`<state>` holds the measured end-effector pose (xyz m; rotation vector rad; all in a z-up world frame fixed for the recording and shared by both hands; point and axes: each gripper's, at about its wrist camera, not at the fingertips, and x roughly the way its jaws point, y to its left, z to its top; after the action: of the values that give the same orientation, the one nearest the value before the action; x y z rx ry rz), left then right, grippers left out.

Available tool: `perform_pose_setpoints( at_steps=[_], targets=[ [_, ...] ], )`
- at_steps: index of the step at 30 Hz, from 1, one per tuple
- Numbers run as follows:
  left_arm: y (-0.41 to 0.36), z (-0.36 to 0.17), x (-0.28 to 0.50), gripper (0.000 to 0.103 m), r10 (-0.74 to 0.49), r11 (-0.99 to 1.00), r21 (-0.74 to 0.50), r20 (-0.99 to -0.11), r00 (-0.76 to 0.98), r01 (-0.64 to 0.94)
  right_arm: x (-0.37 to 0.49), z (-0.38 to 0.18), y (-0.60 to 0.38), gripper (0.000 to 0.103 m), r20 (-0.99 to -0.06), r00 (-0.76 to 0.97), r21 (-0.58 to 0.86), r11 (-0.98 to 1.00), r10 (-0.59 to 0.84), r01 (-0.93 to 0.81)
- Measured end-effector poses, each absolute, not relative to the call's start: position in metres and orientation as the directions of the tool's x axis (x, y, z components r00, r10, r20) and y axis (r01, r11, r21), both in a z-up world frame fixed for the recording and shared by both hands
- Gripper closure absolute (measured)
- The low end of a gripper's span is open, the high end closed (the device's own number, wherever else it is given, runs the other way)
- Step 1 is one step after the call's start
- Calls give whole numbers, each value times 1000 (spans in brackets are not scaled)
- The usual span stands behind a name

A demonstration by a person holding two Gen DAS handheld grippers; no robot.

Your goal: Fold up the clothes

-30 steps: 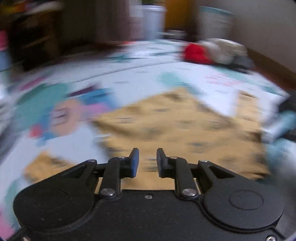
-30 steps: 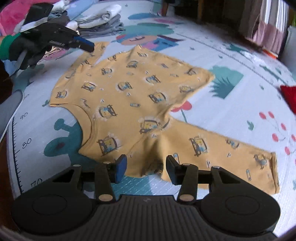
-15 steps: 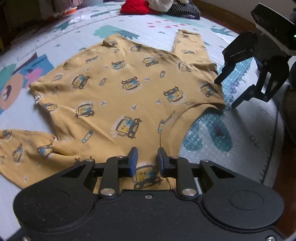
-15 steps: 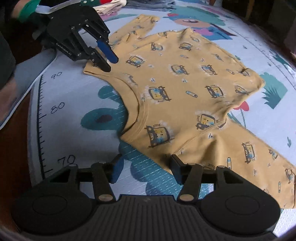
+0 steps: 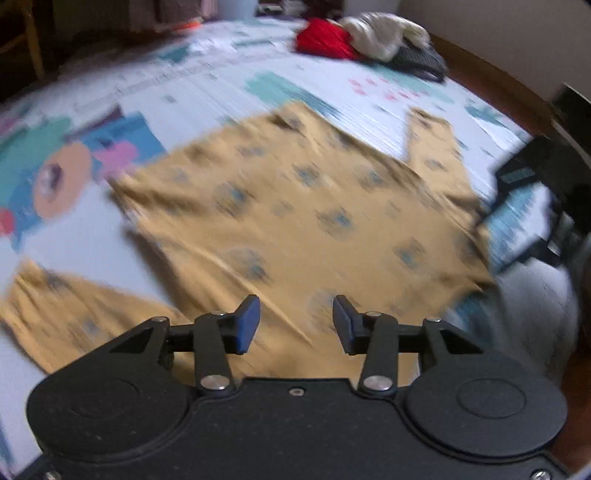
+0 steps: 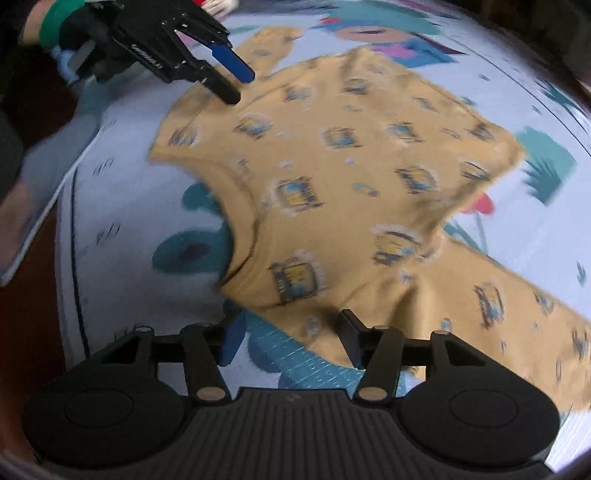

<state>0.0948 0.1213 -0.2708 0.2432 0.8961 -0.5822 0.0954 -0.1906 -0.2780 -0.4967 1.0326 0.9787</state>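
A yellow long-sleeved child's shirt (image 6: 351, 177) with a cartoon print lies spread flat on a patterned play mat (image 6: 122, 236). It also shows, blurred, in the left wrist view (image 5: 303, 221). My left gripper (image 5: 295, 323) is open and empty above the shirt's shoulder near one sleeve; it shows in the right wrist view (image 6: 231, 83) over the far shoulder. My right gripper (image 6: 288, 339) is open and empty at the near shoulder, beside the neckline, and appears dark at the right edge of the left wrist view (image 5: 532, 206).
A pile of clothes, red (image 5: 325, 37), cream and dark, lies at the mat's far end. A wooden floor borders the mat (image 5: 491, 81). A cartoon figure is printed on the mat (image 5: 62, 173) beside the shirt. My gloved hand (image 6: 62, 22) holds the left gripper.
My left gripper has opened wider and moved over the shirt's shoulder. My right gripper has stayed open and shifted slightly toward the near shoulder. The shirt has not moved.
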Motion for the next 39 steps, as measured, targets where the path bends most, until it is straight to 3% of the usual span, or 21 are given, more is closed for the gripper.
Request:
perform_pose_setpoints(
  at_steps=[7,13,19,20,21,22,24,30,35,39],
  targets=[
    [104,-257,204,63,-257,757,123,-848,465,642,110,-270,-161,47,-835,242,16,461,495,-887],
    [78,-268,286,63,-315,634,71,-885,342,770,115,-271,-130,47,-816,214,2,372,537,-928],
    [71,-285,316,68,-414,614,-74,-878,240,786,102,-274,-116,46,-821,150,38,316,550,-948],
    [70,-287,318,73,-409,613,-77,-882,233,786,100,-275,-115,46,-824,138,45,307,549,-950],
    [70,-290,319,89,-396,612,-68,-889,231,788,97,-277,-114,46,-828,132,45,299,546,-953],
    [70,-292,319,97,-388,607,-62,-893,227,793,94,-279,-114,45,-830,131,39,291,542,-956],
    [68,-291,318,101,-413,587,-91,-889,201,805,90,-283,-117,42,-831,130,31,279,540,-960],
    [71,-281,321,103,-437,624,-26,-840,321,781,87,-283,-118,33,-830,106,68,287,548,-956],
    [72,-290,321,102,-391,648,20,-849,355,761,80,-285,-113,25,-834,101,66,279,542,-958],
    [72,-280,327,90,-375,685,28,-843,385,728,83,-283,-112,27,-835,98,78,293,541,-953]
  ],
)
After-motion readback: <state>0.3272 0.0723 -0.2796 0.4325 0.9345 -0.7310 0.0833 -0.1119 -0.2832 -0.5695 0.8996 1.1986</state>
